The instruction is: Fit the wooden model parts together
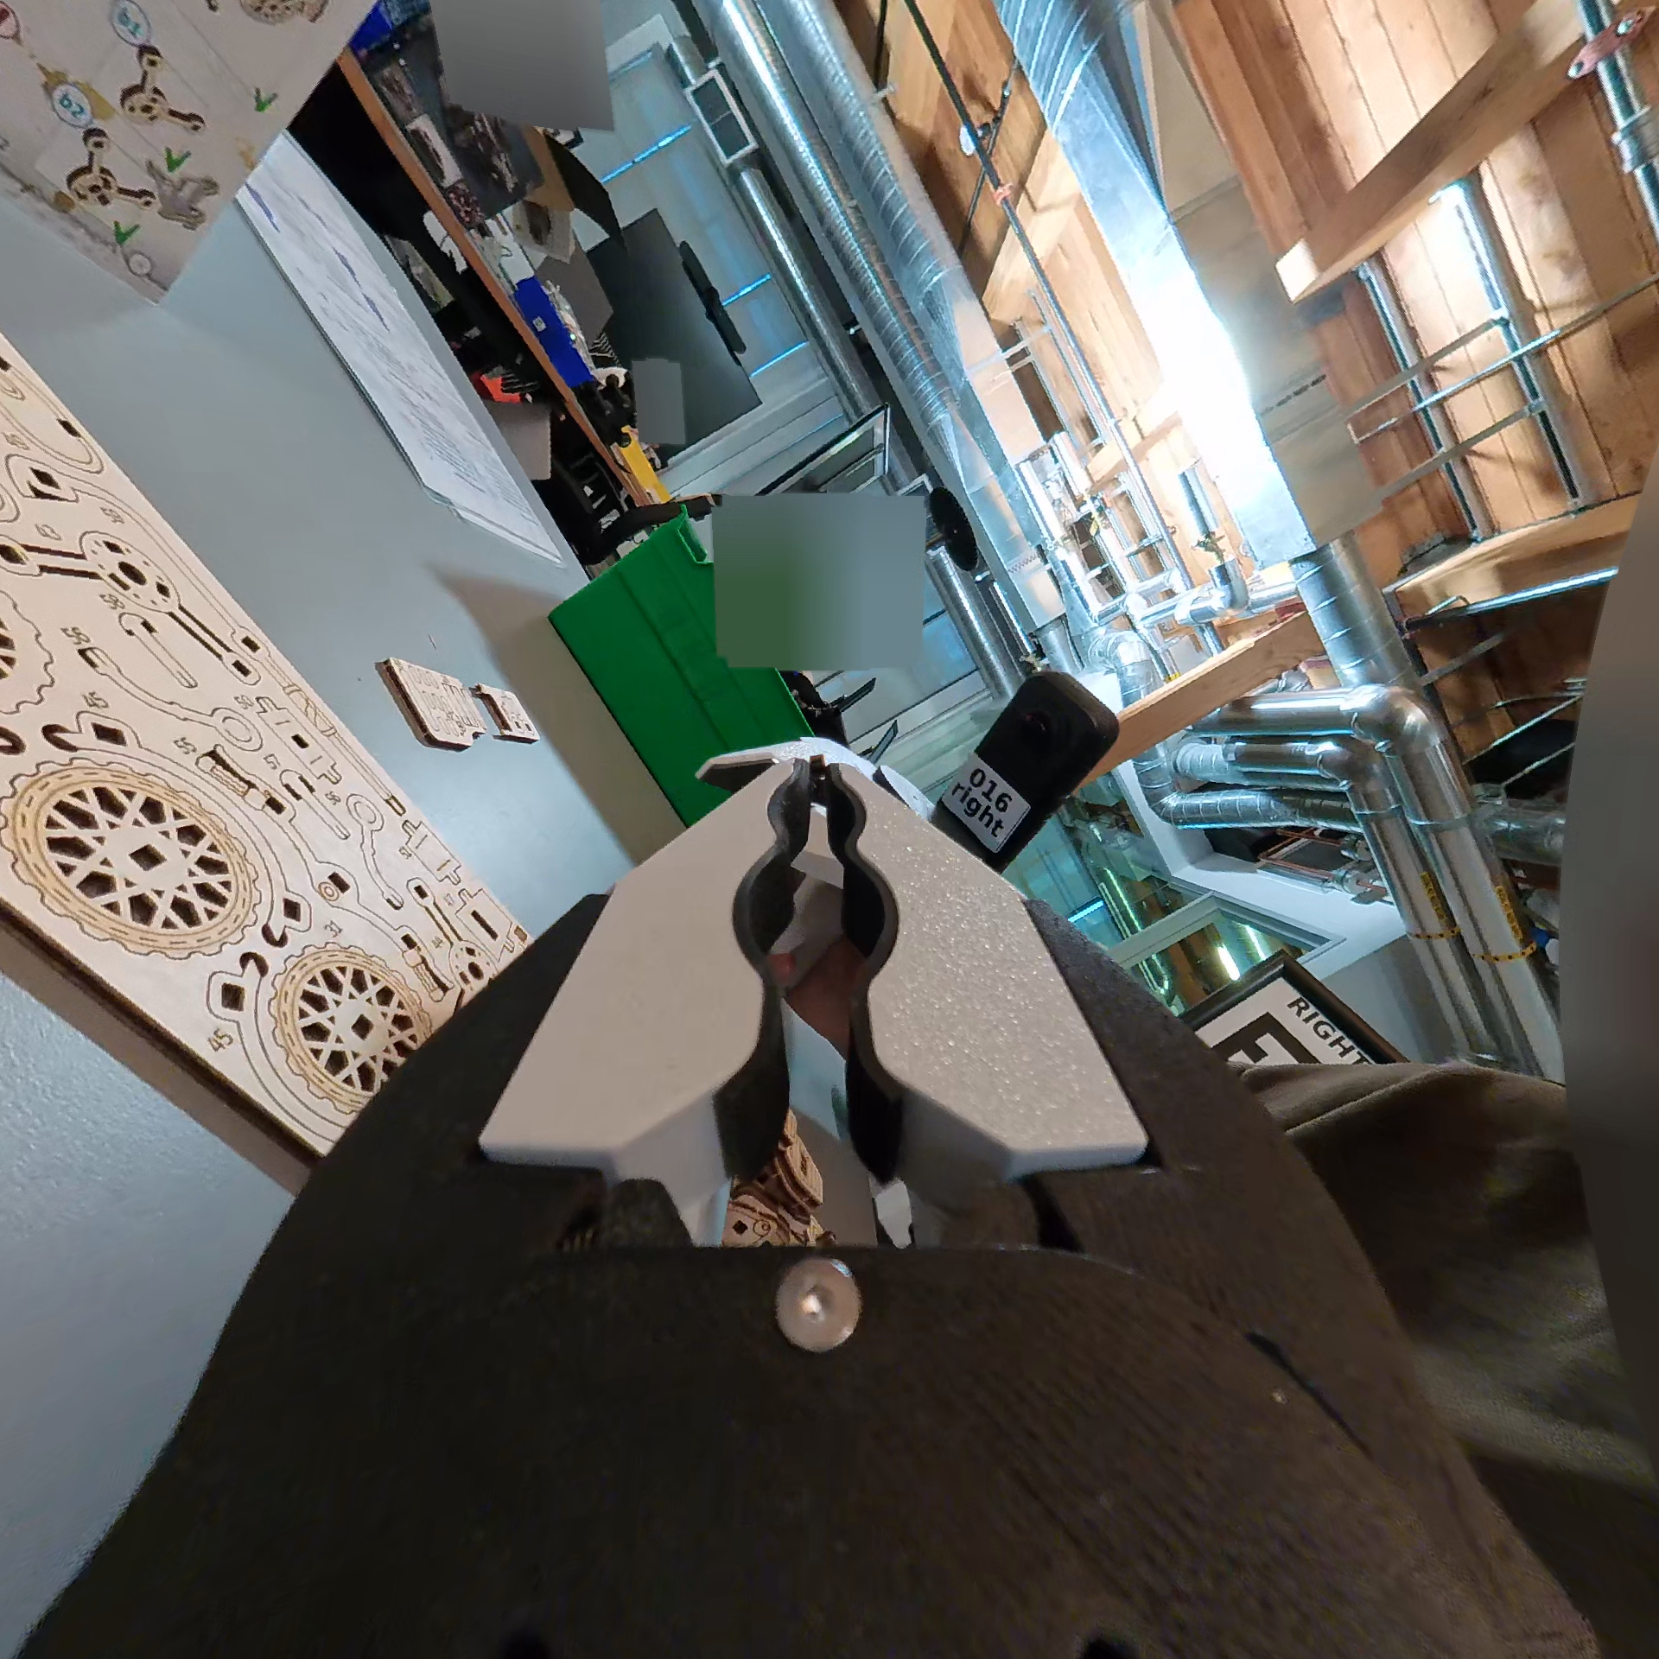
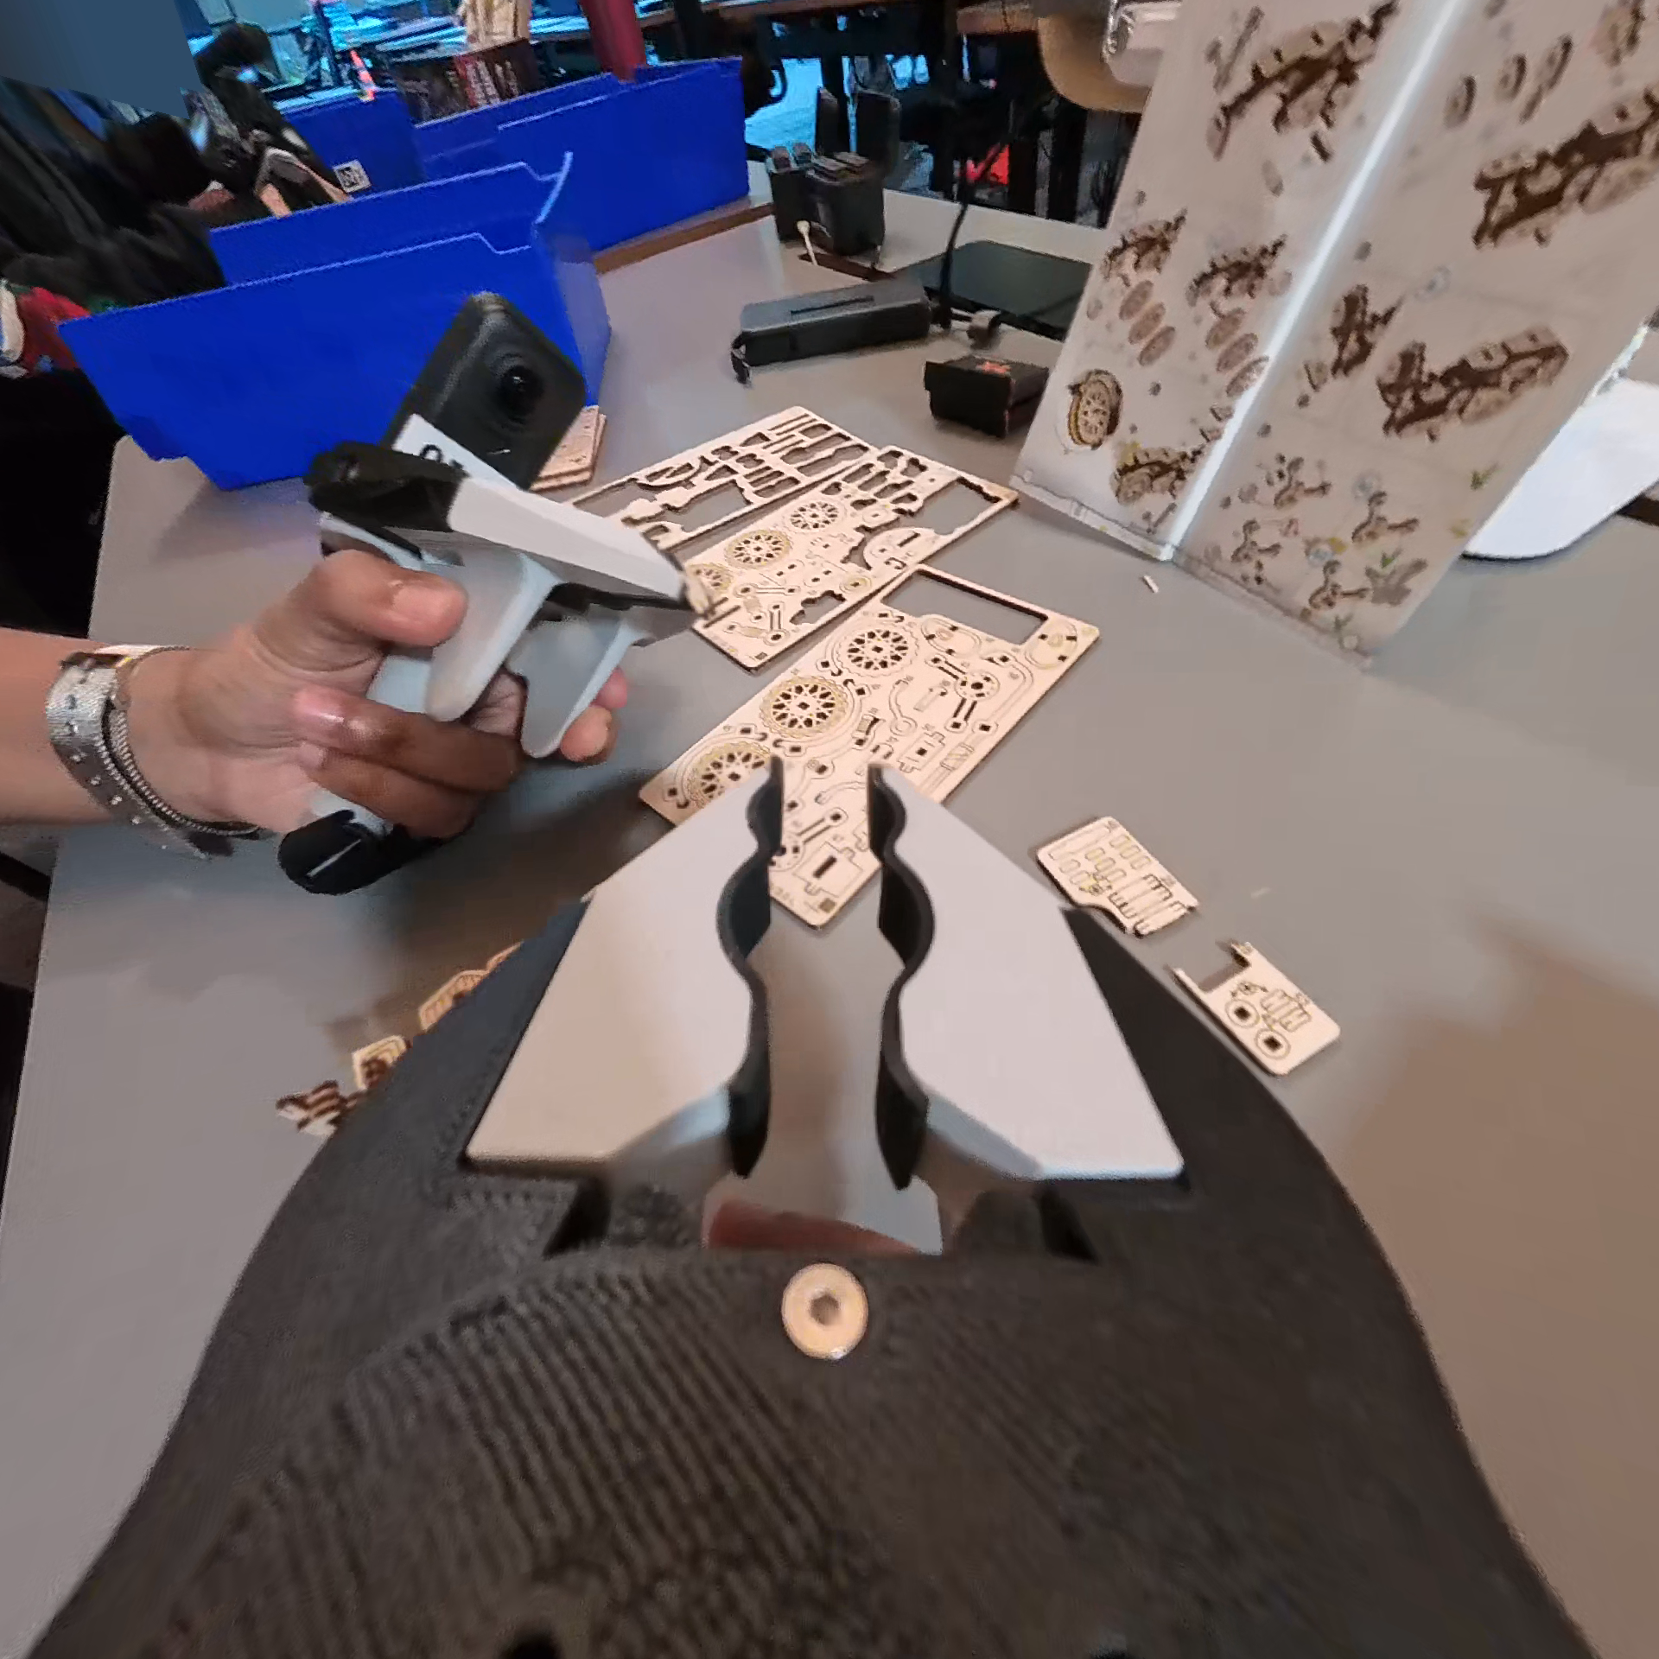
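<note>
Two laser-cut wooden part sheets lie on the grey table, one near (image 2: 907, 691) and one farther back (image 2: 790, 530). The near sheet also shows in the left wrist view (image 1: 162, 763). My left gripper (image 1: 812, 770) is shut on a tiny dark wooden part and tilted upward. In the right wrist view a hand holds this gripper (image 2: 696, 600) above the farther sheet. My right gripper (image 2: 826, 790) is open and empty, above the near sheet's front edge. Two small loose wooden pieces (image 2: 1118, 875) (image 2: 1257, 1019) lie on the table to its right.
An upright instruction sheet (image 2: 1347, 269) stands at the back right. Blue bins (image 2: 341, 359) line the back left, with black devices (image 2: 835, 314) behind the sheets. More wooden pieces (image 2: 449, 996) lie front left. A green bin (image 1: 664, 664) stands past two small pieces (image 1: 440, 705).
</note>
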The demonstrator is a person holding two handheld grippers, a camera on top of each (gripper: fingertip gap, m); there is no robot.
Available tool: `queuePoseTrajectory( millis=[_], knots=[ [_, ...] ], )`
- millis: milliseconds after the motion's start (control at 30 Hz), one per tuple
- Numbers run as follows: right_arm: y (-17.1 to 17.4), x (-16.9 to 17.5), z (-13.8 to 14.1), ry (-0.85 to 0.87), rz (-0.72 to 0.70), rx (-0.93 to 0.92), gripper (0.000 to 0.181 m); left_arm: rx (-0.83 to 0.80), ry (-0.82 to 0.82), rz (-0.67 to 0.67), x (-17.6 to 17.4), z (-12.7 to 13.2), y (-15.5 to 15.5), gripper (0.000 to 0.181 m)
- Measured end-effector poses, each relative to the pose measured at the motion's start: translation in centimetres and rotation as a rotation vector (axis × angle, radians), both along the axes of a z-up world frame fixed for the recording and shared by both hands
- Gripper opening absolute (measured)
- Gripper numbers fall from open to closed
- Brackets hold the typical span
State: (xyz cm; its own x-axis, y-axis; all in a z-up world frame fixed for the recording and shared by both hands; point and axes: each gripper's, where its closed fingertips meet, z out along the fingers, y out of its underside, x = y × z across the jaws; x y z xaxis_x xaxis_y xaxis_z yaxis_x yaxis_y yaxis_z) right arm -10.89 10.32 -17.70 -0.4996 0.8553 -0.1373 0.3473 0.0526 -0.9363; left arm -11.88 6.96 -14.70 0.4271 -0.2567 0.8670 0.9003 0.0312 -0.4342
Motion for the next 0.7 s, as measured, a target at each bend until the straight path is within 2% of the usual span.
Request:
queuePoseTrajectory(
  millis=[300, 700],
  knots=[
    [-0.7, 0.5, 1.1, 0.060, 0.046, -0.017, 0.018, 0.006, -0.022, -0.051, 0.3, 0.0, 0.1, 0.000],
    [-1.0, 0.8, 1.7, 0.139, 0.055, 0.095, 0.012, 0.031, -0.029, -0.170, 1.7, 0.3, 0.2, 0.000]
  ],
)
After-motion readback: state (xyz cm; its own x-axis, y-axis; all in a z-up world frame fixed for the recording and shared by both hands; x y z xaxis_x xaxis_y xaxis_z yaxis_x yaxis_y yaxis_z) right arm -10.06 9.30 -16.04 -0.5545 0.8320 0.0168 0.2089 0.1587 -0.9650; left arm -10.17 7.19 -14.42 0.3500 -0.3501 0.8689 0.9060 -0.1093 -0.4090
